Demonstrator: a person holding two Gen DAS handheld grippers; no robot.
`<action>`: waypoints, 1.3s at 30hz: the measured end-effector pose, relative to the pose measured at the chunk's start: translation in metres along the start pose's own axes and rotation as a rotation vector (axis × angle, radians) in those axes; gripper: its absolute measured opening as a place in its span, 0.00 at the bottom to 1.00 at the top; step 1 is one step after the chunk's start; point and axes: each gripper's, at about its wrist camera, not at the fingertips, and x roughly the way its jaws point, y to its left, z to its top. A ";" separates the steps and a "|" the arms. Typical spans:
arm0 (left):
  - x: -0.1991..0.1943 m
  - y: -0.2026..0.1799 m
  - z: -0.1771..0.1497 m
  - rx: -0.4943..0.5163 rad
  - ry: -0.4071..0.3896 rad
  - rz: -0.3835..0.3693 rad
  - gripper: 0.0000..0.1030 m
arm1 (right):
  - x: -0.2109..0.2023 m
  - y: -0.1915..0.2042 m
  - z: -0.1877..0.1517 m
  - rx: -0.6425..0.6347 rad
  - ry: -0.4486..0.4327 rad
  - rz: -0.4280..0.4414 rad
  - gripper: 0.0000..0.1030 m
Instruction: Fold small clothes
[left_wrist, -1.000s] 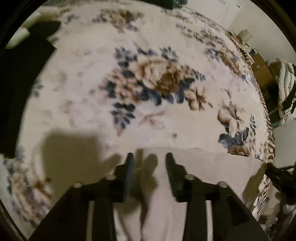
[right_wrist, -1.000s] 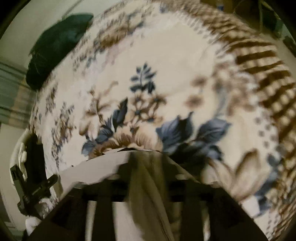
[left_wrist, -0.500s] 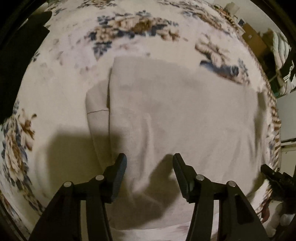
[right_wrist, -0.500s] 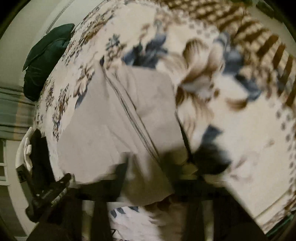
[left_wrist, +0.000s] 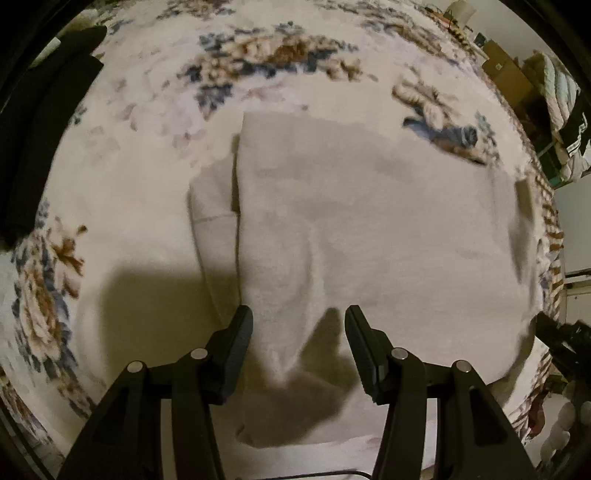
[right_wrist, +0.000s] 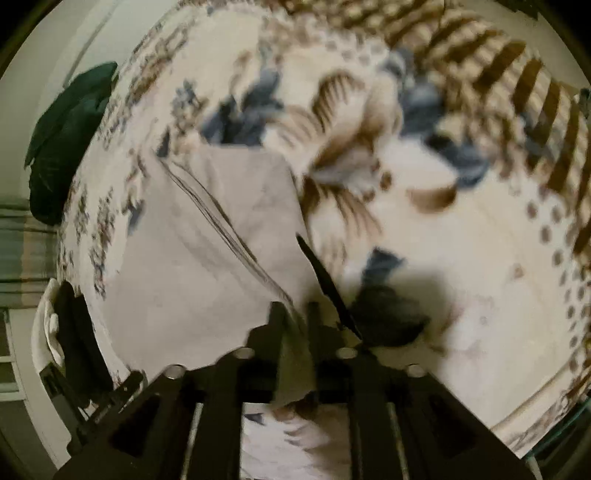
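Note:
A pale grey garment (left_wrist: 369, 229) lies spread on the floral blanket (left_wrist: 147, 110), with one fold showing along its left side. My left gripper (left_wrist: 299, 325) is open and empty, its fingers held just above the garment's near edge. In the right wrist view the same garment (right_wrist: 192, 266) lies at the left. My right gripper (right_wrist: 295, 314) is shut on the garment's near corner, and the cloth runs down between its fingers.
A dark green cushion (right_wrist: 66, 136) lies at the blanket's far left in the right wrist view. Dark cloth (left_wrist: 40, 129) sits at the left in the left wrist view. Boxes and bedding (left_wrist: 546, 85) stand beyond the blanket's striped border.
Both grippers pulled back from the far side, laying the garment over. My left gripper let go and opened. My right gripper still pinches the corner.

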 end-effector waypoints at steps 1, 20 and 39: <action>-0.005 -0.002 0.003 0.000 -0.015 -0.003 0.48 | -0.009 0.007 0.002 -0.014 -0.042 0.002 0.43; 0.030 0.014 0.064 -0.048 0.008 -0.043 0.48 | 0.050 0.036 0.064 0.021 0.030 0.229 0.45; 0.021 0.004 0.009 -0.029 0.046 -0.071 0.48 | 0.073 -0.054 -0.066 0.550 -0.233 0.574 0.68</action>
